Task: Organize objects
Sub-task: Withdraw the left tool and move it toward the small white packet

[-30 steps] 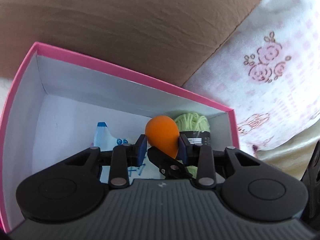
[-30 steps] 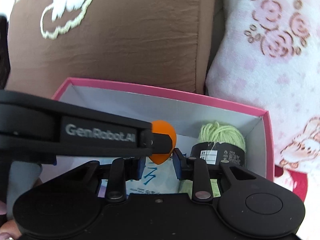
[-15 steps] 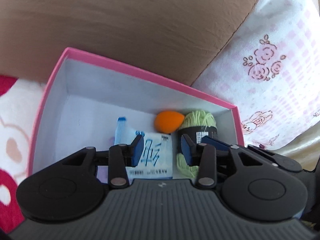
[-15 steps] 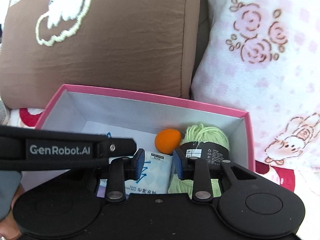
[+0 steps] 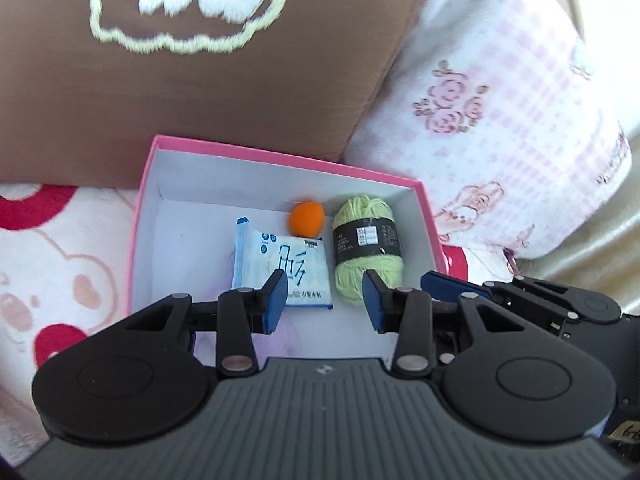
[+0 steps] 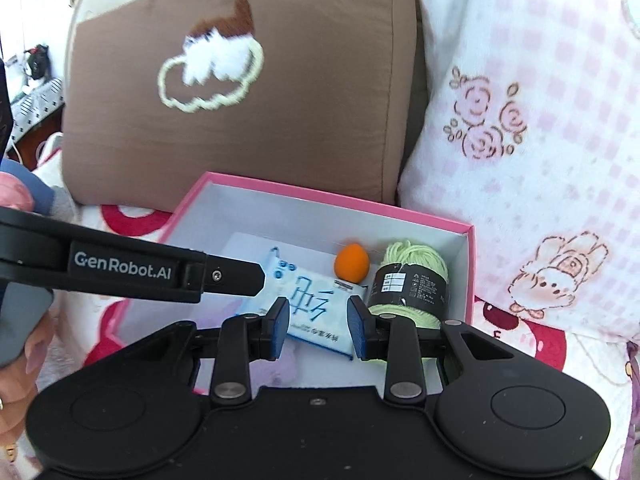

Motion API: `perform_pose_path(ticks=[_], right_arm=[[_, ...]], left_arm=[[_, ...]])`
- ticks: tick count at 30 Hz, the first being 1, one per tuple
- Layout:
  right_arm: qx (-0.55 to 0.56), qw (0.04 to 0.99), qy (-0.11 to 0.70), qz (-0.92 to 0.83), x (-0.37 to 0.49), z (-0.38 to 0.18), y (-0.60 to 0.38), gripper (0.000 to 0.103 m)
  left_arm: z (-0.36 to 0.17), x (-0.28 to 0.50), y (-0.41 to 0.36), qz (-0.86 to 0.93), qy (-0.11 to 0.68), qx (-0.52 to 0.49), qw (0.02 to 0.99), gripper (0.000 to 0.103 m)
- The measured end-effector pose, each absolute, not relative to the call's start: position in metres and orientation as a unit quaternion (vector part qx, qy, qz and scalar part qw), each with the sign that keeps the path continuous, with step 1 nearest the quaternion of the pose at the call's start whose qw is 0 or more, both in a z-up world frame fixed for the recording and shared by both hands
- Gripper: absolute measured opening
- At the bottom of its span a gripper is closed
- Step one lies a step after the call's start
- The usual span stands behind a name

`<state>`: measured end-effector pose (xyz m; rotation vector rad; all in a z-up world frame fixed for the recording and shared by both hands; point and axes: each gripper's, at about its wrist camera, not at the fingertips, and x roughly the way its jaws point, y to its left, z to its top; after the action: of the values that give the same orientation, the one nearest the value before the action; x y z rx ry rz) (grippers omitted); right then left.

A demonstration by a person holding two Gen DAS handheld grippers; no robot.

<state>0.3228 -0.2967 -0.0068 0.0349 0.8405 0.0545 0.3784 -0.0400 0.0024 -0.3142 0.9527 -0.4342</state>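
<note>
A pink box (image 5: 280, 156) with a white inside holds three things. An orange egg-shaped sponge (image 5: 307, 219) lies by the far wall, a green yarn skein (image 5: 368, 248) with a black band sits at the right, and a blue-and-white tissue pack (image 5: 280, 264) lies in the middle. My left gripper (image 5: 324, 292) hovers open above the box's near part with nothing between its blue pads. My right gripper (image 6: 318, 316) hangs above the tissue pack (image 6: 308, 296); its jaws are opening and hold nothing. The sponge (image 6: 352, 262) and yarn (image 6: 412, 276) lie just beyond it.
A brown cushion (image 5: 200, 80) with a stitched cloud stands behind the box. A pink floral pillow (image 5: 500, 120) leans at the right. The box rests on a soft blanket (image 5: 60, 260) with red and pink prints. A person's hand (image 6: 16, 196) shows at the left edge.
The left gripper let go of the orange sponge, which now lies in the box. Both grippers have pulled up and back from the box. The right jaws have parted slightly.
</note>
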Motion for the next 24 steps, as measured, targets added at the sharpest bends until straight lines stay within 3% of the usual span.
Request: perform_pose_path(ticks=[5, 22, 24], right_arm=[[0.052, 0.917, 0.392, 0.046, 0.283, 0.001, -0.299, 0.040], [0.002, 0.912, 0.402, 0.078, 0.213, 0.048, -0.278, 0.046], [-0.007, 0.912, 0.401, 0.082, 0.203, 0.052, -0.274, 0.050]], left_arm=[[0.027, 0.352, -0.036, -0.208, 0.454, -0.112, 0.859, 0.039], [0.068, 0.281, -0.027, -0.220, 0.489, -0.053, 0.843, 0.041], [0.071, 0.273, -0.023, -0.223, 0.490, -0.052, 0.841, 0.041]])
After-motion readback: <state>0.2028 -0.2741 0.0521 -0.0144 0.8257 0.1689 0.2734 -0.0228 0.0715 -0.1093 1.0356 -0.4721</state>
